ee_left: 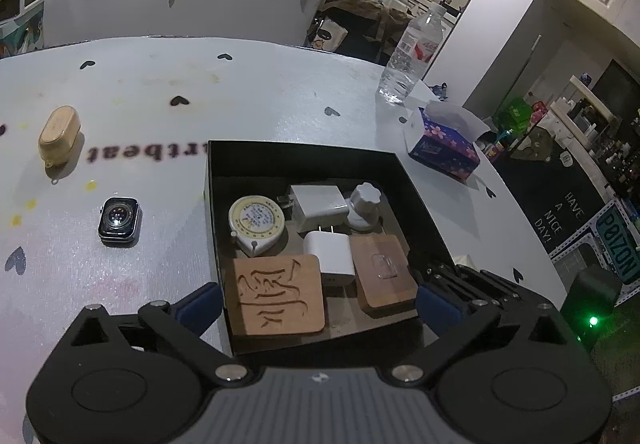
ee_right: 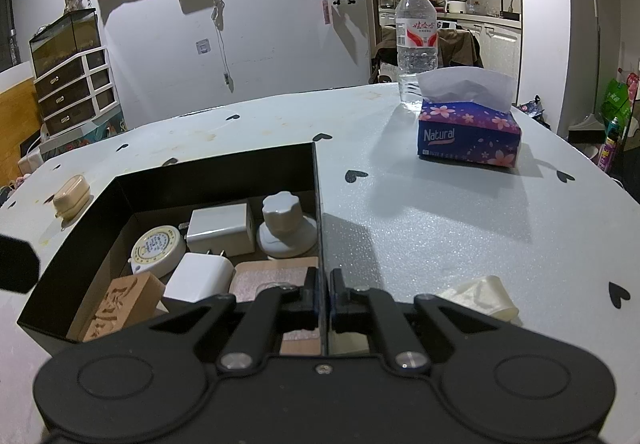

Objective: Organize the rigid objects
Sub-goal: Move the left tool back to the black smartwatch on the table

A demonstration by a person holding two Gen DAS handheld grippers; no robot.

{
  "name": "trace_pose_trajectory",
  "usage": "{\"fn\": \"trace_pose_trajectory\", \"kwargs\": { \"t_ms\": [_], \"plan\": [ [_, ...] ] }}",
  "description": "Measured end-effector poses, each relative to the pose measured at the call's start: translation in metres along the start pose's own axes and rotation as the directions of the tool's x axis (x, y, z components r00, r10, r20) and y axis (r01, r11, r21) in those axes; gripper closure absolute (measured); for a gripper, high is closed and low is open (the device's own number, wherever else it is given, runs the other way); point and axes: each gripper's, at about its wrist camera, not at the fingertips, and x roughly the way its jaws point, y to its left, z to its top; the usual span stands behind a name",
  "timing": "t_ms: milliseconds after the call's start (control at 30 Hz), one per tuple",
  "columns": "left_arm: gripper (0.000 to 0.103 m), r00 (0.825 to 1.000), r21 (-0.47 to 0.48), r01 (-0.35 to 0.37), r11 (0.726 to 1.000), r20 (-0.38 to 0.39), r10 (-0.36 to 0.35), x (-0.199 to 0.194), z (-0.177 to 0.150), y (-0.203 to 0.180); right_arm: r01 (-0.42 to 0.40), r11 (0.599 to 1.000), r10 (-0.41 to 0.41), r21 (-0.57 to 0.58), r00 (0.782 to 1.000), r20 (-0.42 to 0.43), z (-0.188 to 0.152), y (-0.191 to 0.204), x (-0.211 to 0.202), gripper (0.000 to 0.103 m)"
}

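Readable: "Natural" on the tissue pack (ee_right: 468,138); "HAVE A NICE DAY!" on the dark floor mat (ee_left: 560,220); "POIZON" on a teal box (ee_left: 619,248); upside-down "rtbeat" printed on the surface (ee_left: 148,152).

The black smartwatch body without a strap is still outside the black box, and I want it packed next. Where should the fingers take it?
Grip the black smartwatch body across its two long flat sides, coming from above: it lies flat, sensor side up, with bare table around it.
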Motion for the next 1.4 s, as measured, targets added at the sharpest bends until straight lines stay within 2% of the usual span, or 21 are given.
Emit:
{"fn": "trace_pose_trajectory", "kwargs": {
  "t_ms": [333, 800, 1033, 1233, 1400],
  "plan": [
    [0.000, 0.994, 0.079, -0.027, 0.997, 0.104, 0.018, -0.027, -0.001, 0.011, 0.000, 1.000, 0.000, 0.000, 1.000, 0.000, 0.000, 0.000, 0.000, 0.098],
    [0.002, 0.969, 0.007, -0.113, 0.994, 0.224, 0.109, -0.034, 0.006, 0.092, 0.000, 1.000, 0.000, 0.000, 1.000, 0.000, 0.000, 0.000, 0.000, 0.098],
    [0.023, 0.965, -0.024, -0.152, 0.988, 0.213, 0.153, -0.003, 0.012, 0.126, -0.001, 1.000, 0.001, 0.000, 1.000, 0.000, 0.000, 0.000, 0.000, 0.098],
    [0.032, 0.965, -0.056, -0.173, 0.983, 0.189, 0.180, 0.033, 0.012, 0.143, 0.000, 1.000, 0.000, 0.000, 1.000, 0.000, 0.000, 0.000, 0.000, 0.098],
    [0.034, 0.964, -0.036, -0.188, 0.981, 0.182, 0.192, 0.054, 0.012, 0.143, -0.001, 1.000, 0.001, 0.000, 1.000, 0.000, 0.000, 0.000, 0.000, 0.098]
  ]
}}
